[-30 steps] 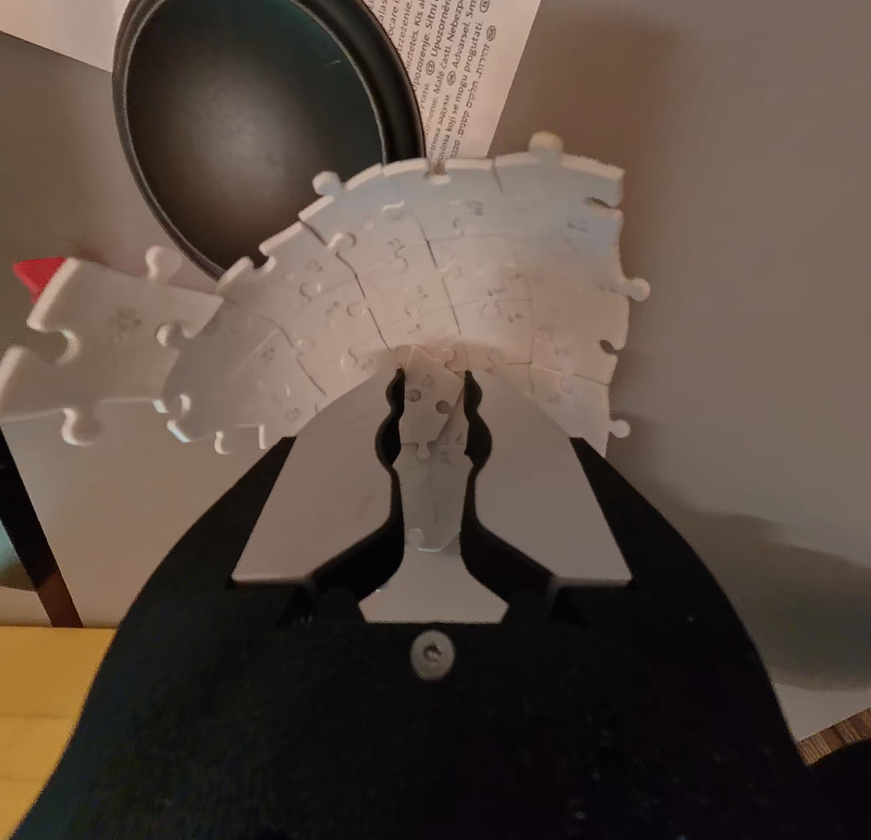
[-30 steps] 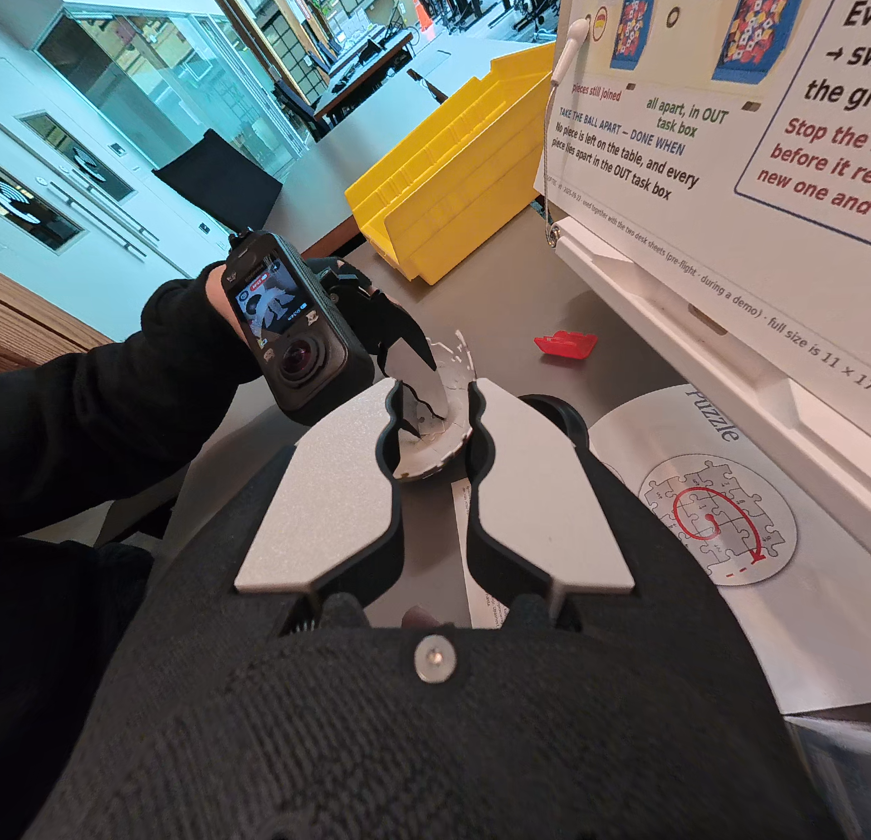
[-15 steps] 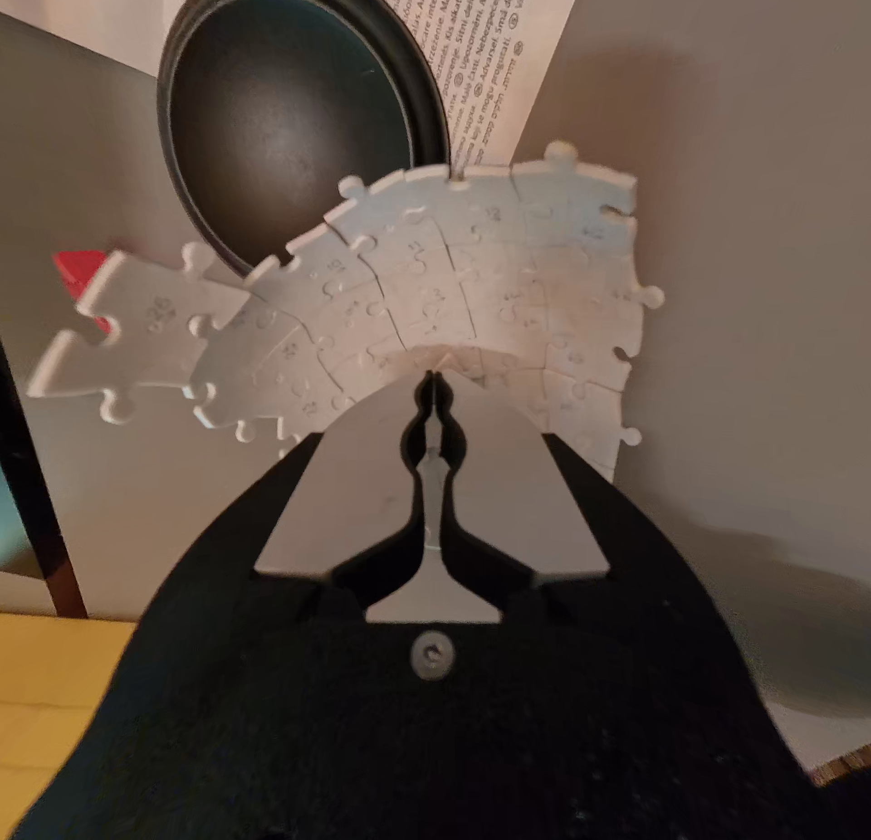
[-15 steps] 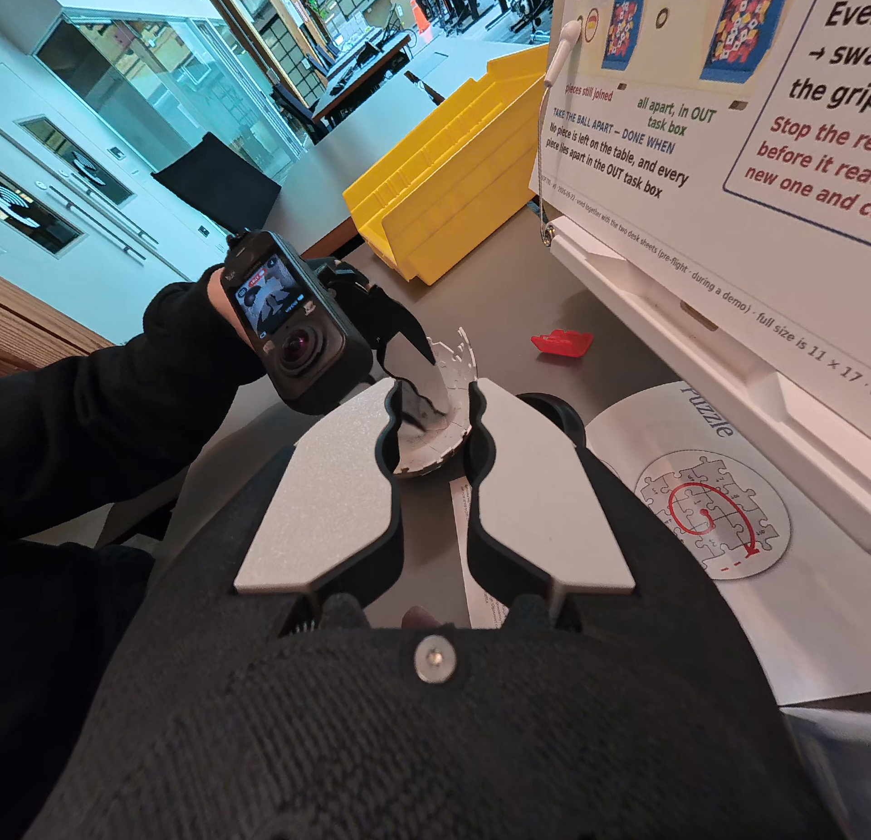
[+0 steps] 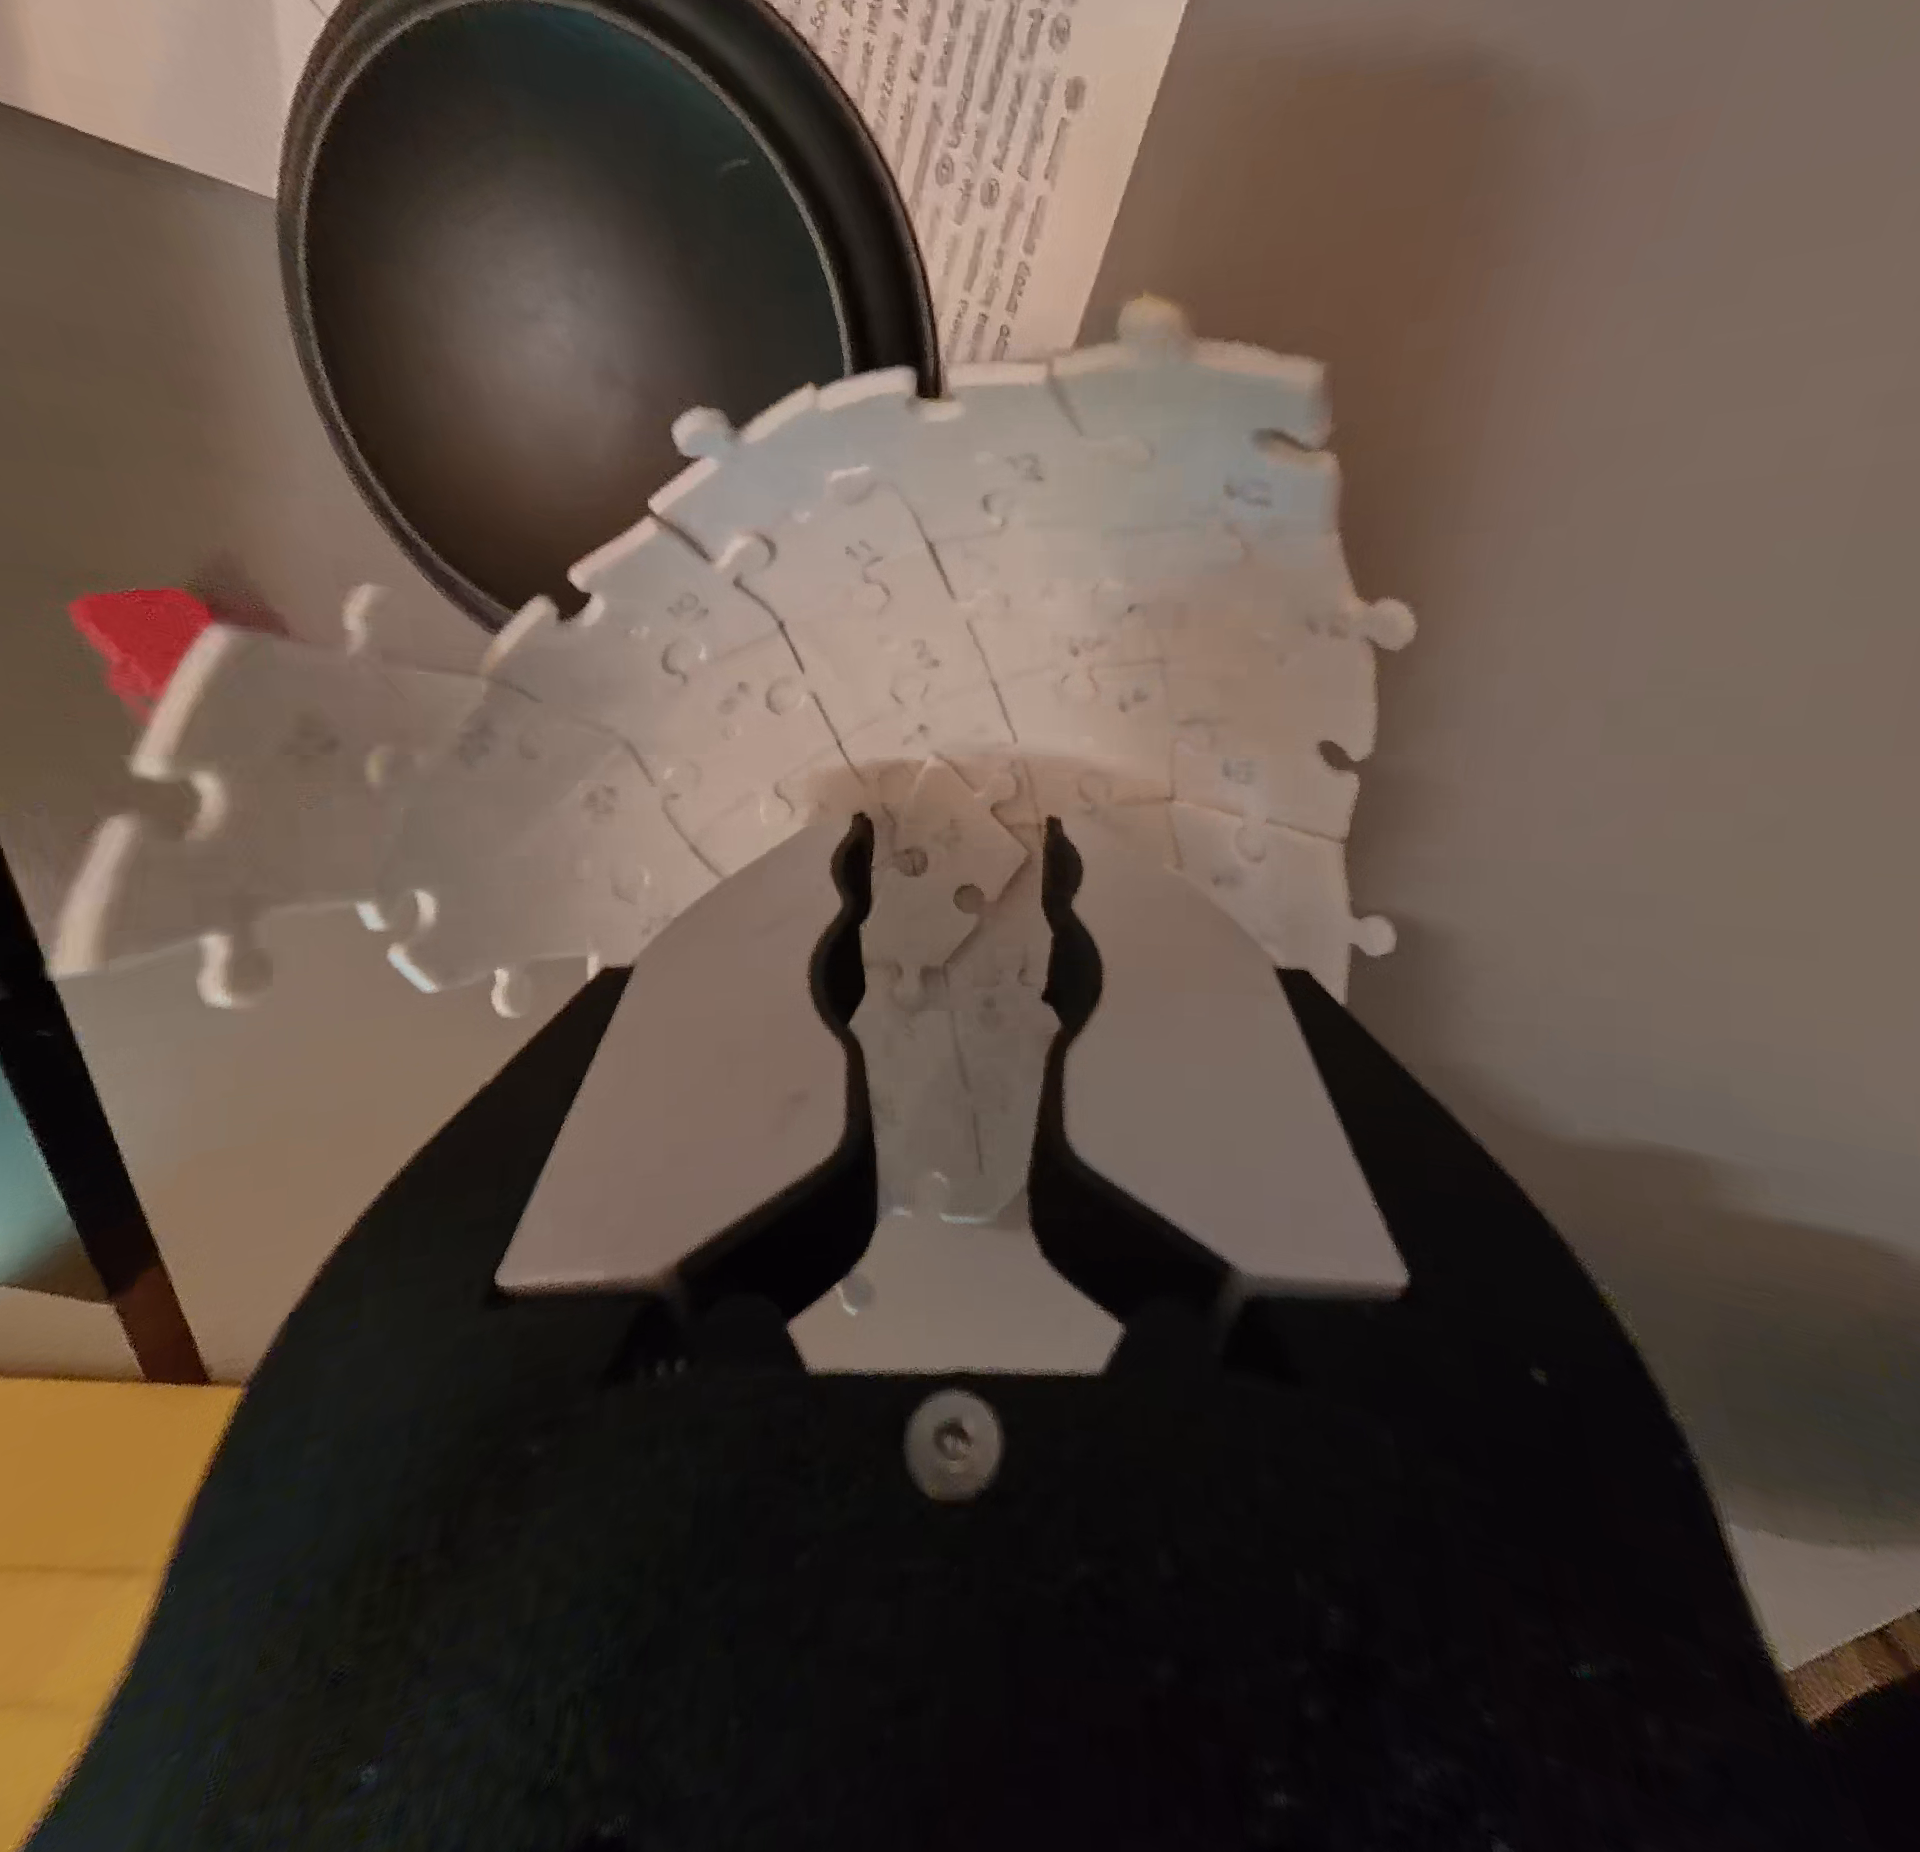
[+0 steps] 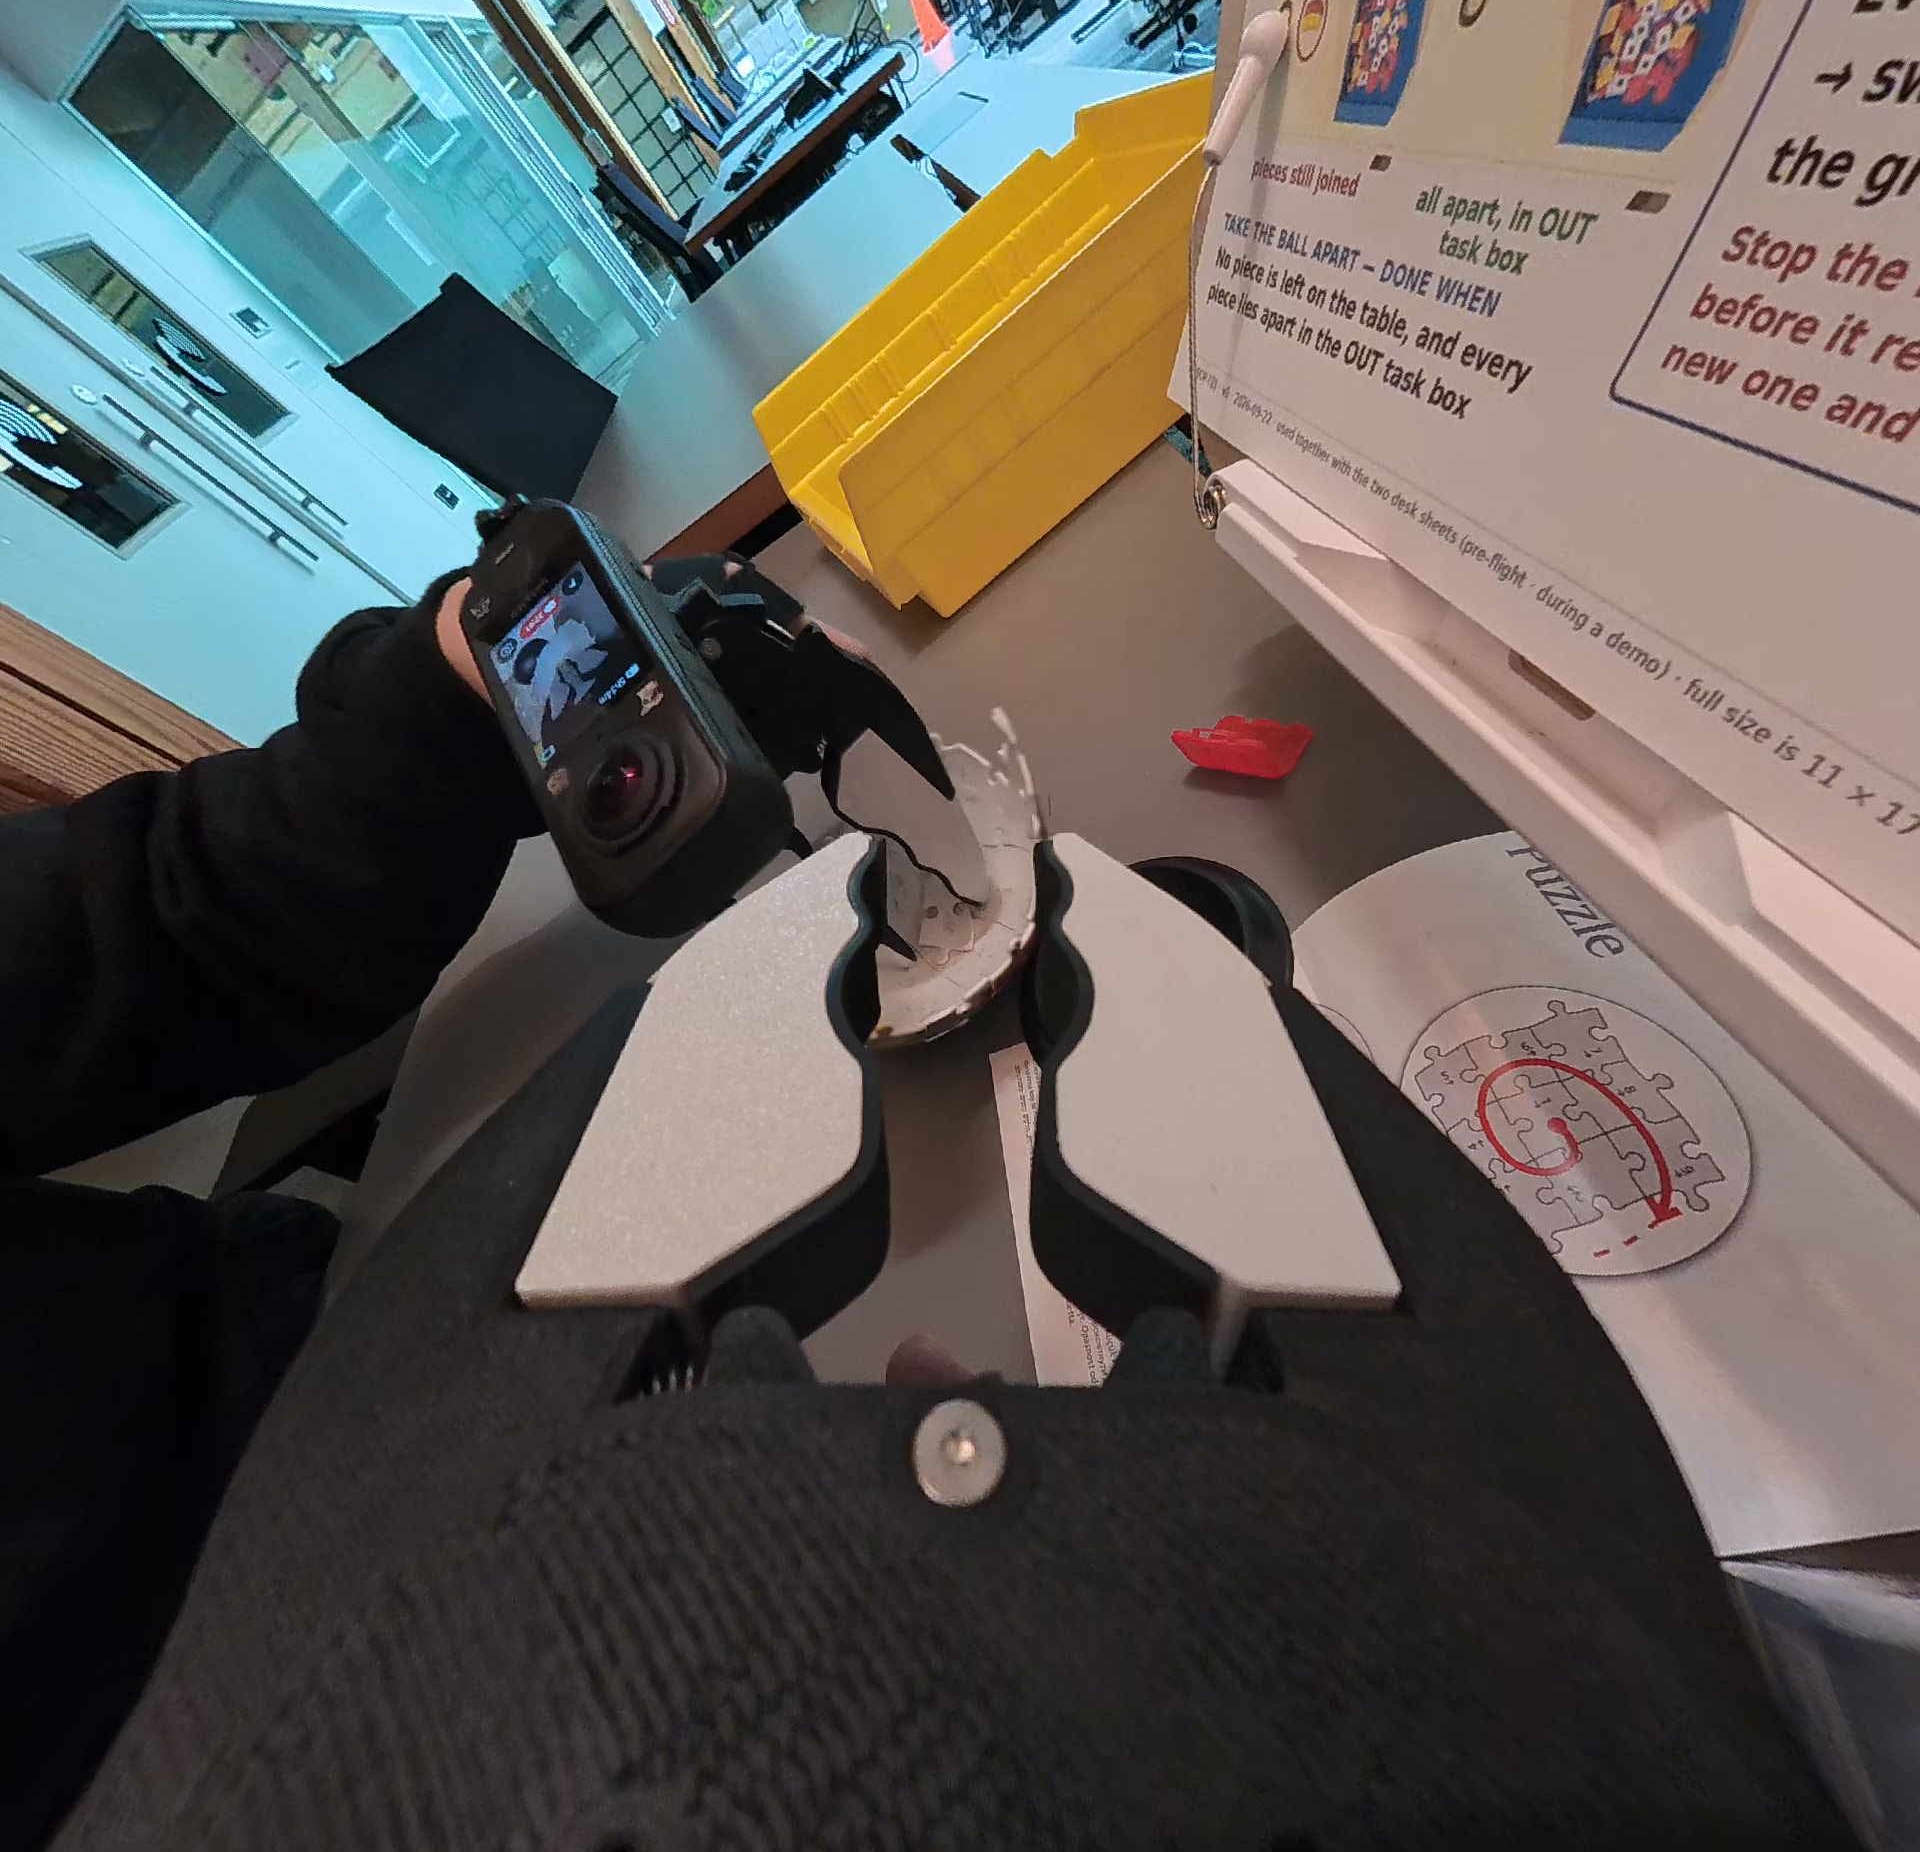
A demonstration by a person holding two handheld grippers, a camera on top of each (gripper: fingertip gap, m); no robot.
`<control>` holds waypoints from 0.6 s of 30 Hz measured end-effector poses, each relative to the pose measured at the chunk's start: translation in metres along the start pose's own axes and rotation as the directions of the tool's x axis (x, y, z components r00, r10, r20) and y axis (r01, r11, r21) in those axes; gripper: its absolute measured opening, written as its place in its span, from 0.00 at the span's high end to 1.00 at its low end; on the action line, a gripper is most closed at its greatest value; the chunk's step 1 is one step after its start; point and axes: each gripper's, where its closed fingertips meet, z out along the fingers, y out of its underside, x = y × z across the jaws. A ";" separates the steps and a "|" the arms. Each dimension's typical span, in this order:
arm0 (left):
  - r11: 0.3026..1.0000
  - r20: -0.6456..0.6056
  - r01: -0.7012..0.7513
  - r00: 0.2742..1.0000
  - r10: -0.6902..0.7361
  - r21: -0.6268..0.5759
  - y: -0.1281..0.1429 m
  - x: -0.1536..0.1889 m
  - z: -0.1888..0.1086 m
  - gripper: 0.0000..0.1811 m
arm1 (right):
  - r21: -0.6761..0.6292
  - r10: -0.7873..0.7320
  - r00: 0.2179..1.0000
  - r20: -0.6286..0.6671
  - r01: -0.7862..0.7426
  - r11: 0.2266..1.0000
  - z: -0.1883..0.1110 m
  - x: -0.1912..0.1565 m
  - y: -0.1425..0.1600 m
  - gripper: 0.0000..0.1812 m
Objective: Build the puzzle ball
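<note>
Both the left gripper point(image 5: 951, 846) and right gripper point(image 6: 951, 872) stand spread around the curved matte-white puzzle shell point(image 5: 935, 639).

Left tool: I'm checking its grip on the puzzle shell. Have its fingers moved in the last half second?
Yes. The left tool has opened; its fingers now stand apart over the puzzle shell.

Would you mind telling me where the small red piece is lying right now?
In the right wrist view, the red piece lies on the grey table, right of the left gripper, between the yellow bins and the white stand.
</note>
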 end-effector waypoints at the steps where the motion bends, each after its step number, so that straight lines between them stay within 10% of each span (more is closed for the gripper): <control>1: 1.000 -0.009 0.012 1.000 -0.012 0.008 -0.001 0.000 0.000 0.83 | -0.001 0.000 1.000 0.000 0.000 1.000 0.000 0.000 0.000 0.85; 18: 1.000 0.009 0.027 1.000 -0.027 -0.003 -0.002 0.000 0.001 0.91 | 0.001 0.002 1.000 0.001 -0.002 1.000 -0.001 0.000 0.000 0.85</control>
